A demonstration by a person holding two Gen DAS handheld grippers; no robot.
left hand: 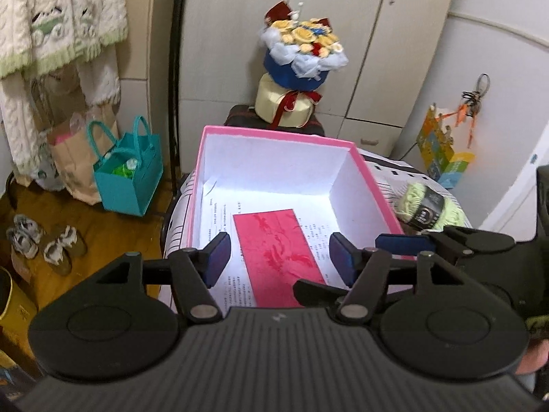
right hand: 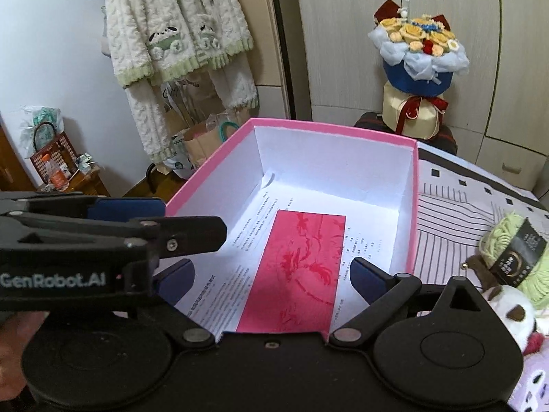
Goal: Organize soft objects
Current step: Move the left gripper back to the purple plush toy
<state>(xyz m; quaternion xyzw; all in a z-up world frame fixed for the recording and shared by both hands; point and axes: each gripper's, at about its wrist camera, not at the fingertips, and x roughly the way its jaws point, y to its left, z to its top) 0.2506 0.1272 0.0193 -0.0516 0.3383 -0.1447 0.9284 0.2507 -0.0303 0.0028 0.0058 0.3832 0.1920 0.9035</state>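
A box (right hand: 343, 130) sits on the tabletop (right hand: 463, 199) with an envelope (right hand: 295, 271) lying on papers inside it, a yarn ball (right hand: 514, 250) and plush toy (right hand: 511, 312) to its right, a bouquet (right hand: 418, 79) behind.

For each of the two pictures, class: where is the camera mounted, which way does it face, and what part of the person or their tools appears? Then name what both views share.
Left wrist view: sits on the left tool, facing forward and down into the open pink box; its own open fingers show, and the right tool enters at right.
Right wrist view: sits on the right tool, facing into the pink box; its open fingers show, and the left tool crosses at left.
Shared: the box, red envelope, green yarn, flower bouquet.
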